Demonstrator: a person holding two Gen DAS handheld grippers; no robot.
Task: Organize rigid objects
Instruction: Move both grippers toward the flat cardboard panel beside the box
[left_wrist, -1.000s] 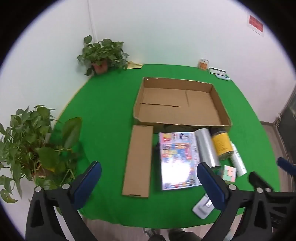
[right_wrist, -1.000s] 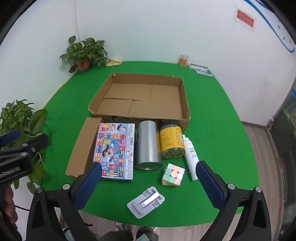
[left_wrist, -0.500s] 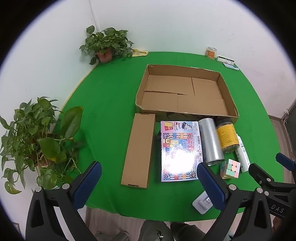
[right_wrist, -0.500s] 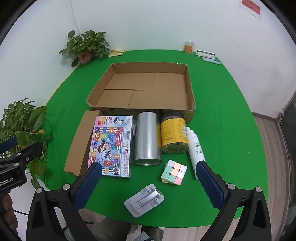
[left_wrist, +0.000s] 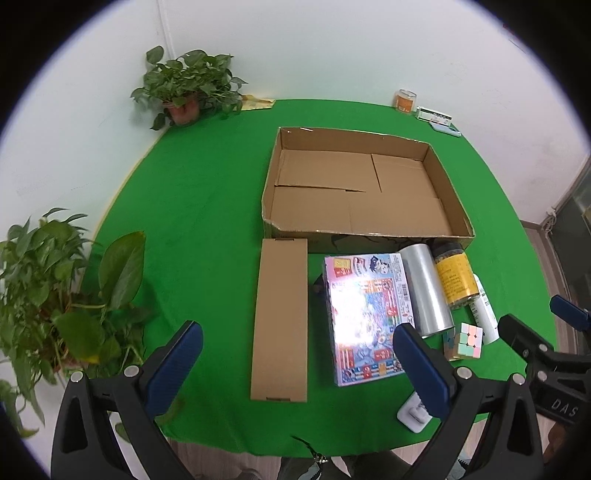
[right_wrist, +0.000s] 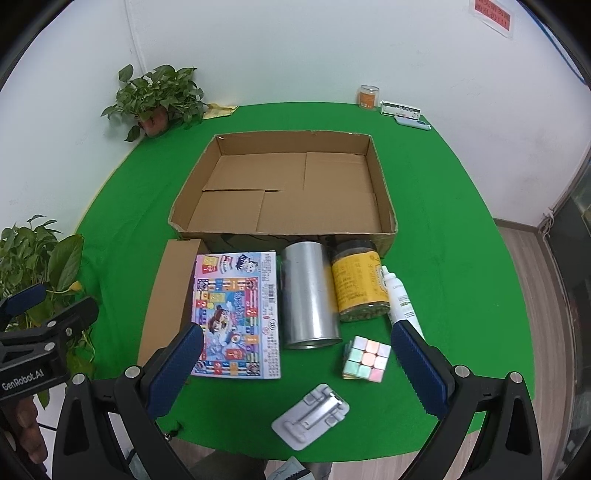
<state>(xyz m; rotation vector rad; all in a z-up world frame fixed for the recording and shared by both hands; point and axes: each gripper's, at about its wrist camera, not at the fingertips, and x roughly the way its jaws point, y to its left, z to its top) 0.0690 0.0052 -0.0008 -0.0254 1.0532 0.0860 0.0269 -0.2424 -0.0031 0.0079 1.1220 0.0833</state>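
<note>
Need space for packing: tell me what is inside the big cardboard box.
The cardboard box holds nothing: only its bare folded bottom flaps show in both views. The strip of floor tight behind its near wall is hidden.

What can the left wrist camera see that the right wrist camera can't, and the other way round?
Only the left wrist view shows the whole long flat cardboard piece, end to end. Only the right wrist view shows the whole grey plastic holder and a red sign on the wall. Both show the open cardboard box with nothing inside, the colourful game box, silver can, yellow-label jar, white bottle, pastel cube and both open grippers: left, right.
</note>
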